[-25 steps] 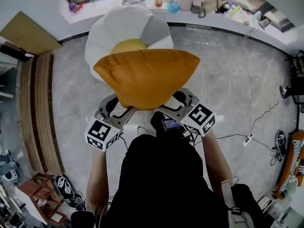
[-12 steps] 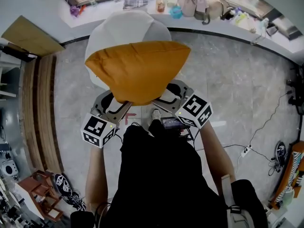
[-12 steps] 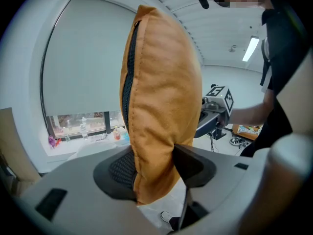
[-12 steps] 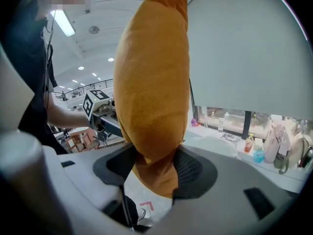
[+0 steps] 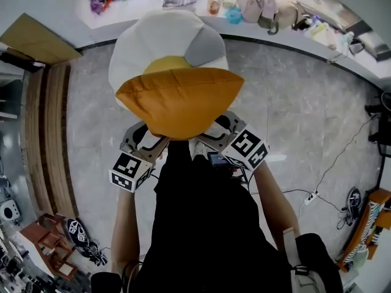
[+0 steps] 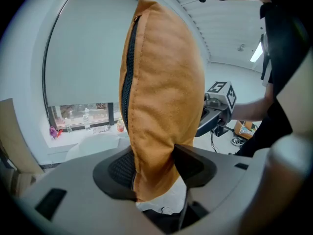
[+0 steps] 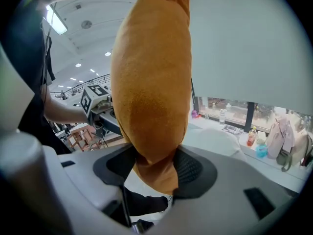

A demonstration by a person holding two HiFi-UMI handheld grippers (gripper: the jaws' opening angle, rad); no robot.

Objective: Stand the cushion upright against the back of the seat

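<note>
My left gripper (image 6: pixel 154 169) and right gripper (image 7: pixel 155 166) are each clamped on a near corner of the orange cushion (image 5: pixel 180 99). It hangs in the air, long axis running across between them. The white seat (image 5: pixel 153 41) lies straight ahead, beyond and below the cushion, equally near both grippers. Its back is probably the far side, though from overhead I can't be sure.

You stand in a big work room with a gray stone floor (image 5: pixel 305 115) and a long window ledge (image 5: pixel 278 32) crowded with bottles (image 5: pixel 214 3) and bags (image 5: pixel 253 2).
</note>
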